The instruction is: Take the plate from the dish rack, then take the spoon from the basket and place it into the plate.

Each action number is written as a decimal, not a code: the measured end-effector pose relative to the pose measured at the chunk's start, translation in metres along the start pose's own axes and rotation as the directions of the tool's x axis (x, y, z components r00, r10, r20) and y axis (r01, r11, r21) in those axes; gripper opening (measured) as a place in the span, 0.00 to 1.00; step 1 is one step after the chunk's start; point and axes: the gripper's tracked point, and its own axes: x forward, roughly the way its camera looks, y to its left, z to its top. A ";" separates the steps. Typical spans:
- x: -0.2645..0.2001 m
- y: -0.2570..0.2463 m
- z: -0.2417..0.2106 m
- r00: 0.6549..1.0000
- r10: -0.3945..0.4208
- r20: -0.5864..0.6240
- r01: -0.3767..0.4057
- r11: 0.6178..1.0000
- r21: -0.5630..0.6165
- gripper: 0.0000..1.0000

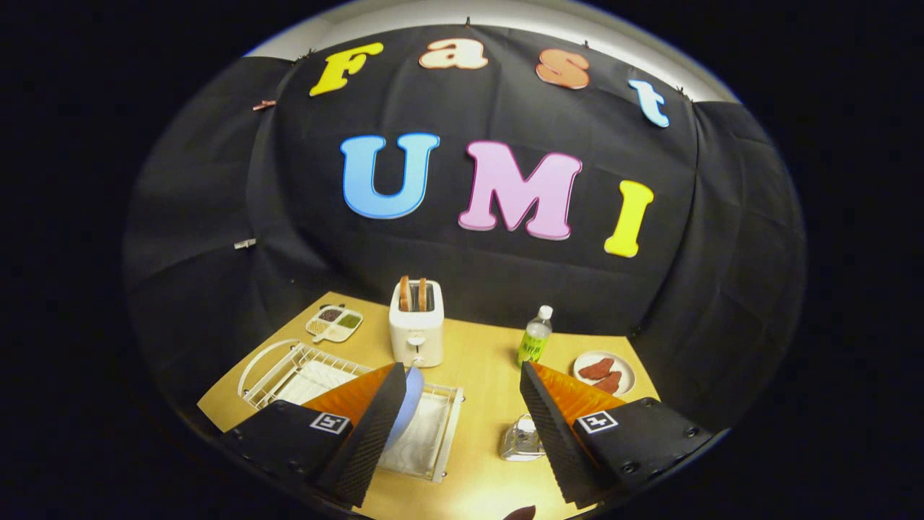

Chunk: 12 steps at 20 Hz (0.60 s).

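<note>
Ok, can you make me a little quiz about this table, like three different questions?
1. True or false: the hand-held gripper is open, holding nothing.
2. What stands in the toaster slots: A bread slices, B spoons, C nothing?
3. Fill in: the blue plate stands in the dish ____.

Key: 1 true. 2 A. 3 rack. The plate sits right beside the left finger; the metal basket lies between the fingers, near the right one. The green bottle stands beyond them.
</note>
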 end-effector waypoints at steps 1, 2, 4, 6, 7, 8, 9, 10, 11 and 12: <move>0.012 0.010 -0.009 0.999 0.008 -0.047 -0.007 1.000 0.011 0.98; 0.023 0.020 -0.018 0.996 0.017 -0.090 -0.015 1.000 0.022 0.98; 0.045 0.037 -0.038 0.984 0.038 -0.175 -0.031 0.998 0.048 0.97; 0.066 0.045 -0.060 0.963 0.040 -0.267 -0.021 0.997 0.074 0.95; 0.077 0.047 -0.073 0.949 0.029 -0.314 -0.005 0.997 0.078 0.93; 0.088 0.049 -0.087 0.935 0.020 -0.353 0.009 0.997 0.080 0.92; 0.096 0.051 -0.097 0.921 0.008 -0.390 0.025 0.996 0.080 0.89; 0.102 0.052 -0.106 0.908 -0.006 -0.419 0.043 0.996 0.081 0.87; 0.107 0.053 -0.115 0.899 -0.016 -0.439 0.058 0.995 0.081 0.83; 0.112 0.054 -0.121 0.889 -0.031 -0.456 0.073 0.995 0.075 0.80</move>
